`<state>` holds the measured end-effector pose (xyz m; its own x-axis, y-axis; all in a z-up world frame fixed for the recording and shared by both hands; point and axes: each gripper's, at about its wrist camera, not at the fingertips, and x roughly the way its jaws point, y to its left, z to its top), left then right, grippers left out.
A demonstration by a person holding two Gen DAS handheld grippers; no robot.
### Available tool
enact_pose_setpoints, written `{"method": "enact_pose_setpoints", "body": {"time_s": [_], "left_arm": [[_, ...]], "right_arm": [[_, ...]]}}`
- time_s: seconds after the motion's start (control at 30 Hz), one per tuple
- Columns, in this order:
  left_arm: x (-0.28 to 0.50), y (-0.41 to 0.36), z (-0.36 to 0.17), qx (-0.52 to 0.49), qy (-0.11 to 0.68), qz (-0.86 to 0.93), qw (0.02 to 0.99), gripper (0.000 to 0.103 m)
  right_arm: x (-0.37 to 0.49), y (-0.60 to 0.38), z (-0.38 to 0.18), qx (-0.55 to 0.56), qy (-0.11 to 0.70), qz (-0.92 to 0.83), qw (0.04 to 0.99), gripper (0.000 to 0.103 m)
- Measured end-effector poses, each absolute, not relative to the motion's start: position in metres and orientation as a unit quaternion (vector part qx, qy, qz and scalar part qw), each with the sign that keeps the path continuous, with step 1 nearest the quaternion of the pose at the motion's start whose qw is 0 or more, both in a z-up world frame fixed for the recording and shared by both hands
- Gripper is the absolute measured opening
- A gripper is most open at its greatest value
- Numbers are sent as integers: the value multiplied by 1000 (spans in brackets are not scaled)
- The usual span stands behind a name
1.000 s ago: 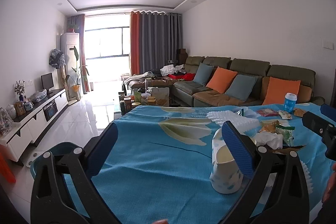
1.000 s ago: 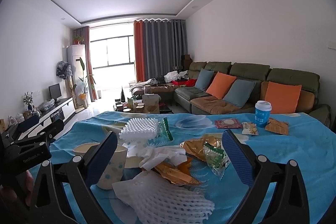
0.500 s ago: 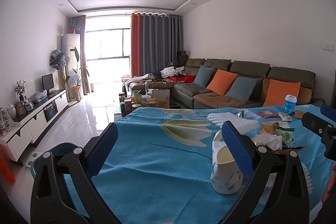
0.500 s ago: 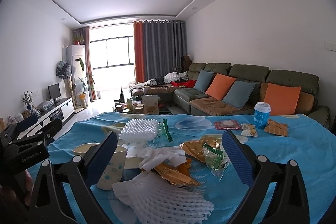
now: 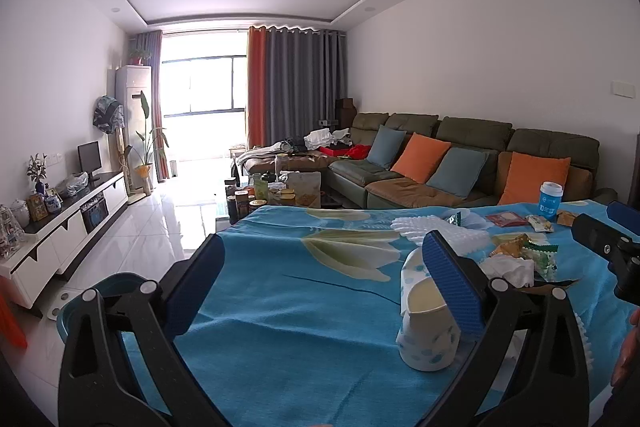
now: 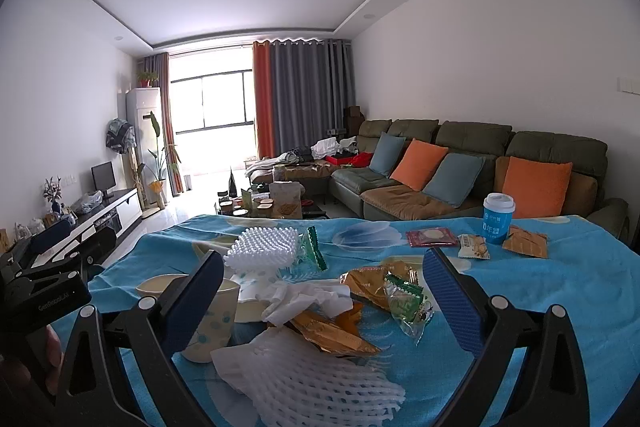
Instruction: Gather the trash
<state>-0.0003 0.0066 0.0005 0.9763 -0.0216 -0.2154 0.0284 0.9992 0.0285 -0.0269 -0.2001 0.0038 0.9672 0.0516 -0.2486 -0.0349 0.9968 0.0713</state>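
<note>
Trash lies on a table under a blue flowered cloth [image 5: 304,307]. A white paper cup with blue dots [image 5: 426,323] stands just behind the right pad of my open left gripper [image 5: 320,287], which holds nothing. My right gripper [image 6: 320,303] is open above a white foam net [image 6: 316,379], a crumpled tissue [image 6: 308,297], orange wrappers [image 6: 334,333] and a green-edged packet [image 6: 408,303]. The same paper cup [image 6: 208,323] sits behind its left pad. Farther back lie a white foam sheet [image 6: 262,247], a red packet [image 6: 431,238], small snack packets [image 6: 474,251] and a blue lidded cup [image 6: 497,219].
A blue bin [image 5: 90,301] stands on the floor left of the table. Beyond the table are a cluttered coffee table [image 5: 276,195], a green sofa [image 5: 472,163] with orange and blue cushions, and a white TV cabinet [image 5: 68,227] along the left wall.
Both grippers stay open and almost still; the views have shifted only slightly.
</note>
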Motion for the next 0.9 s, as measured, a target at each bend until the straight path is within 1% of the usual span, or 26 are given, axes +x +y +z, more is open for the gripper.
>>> {"method": "enact_pose_setpoints", "body": {"time_s": [0.9], "left_arm": [[-2, 7, -1, 11, 112, -21, 993, 97]], "right_arm": [[-26, -201, 1, 41, 128, 25, 991, 96]]}}
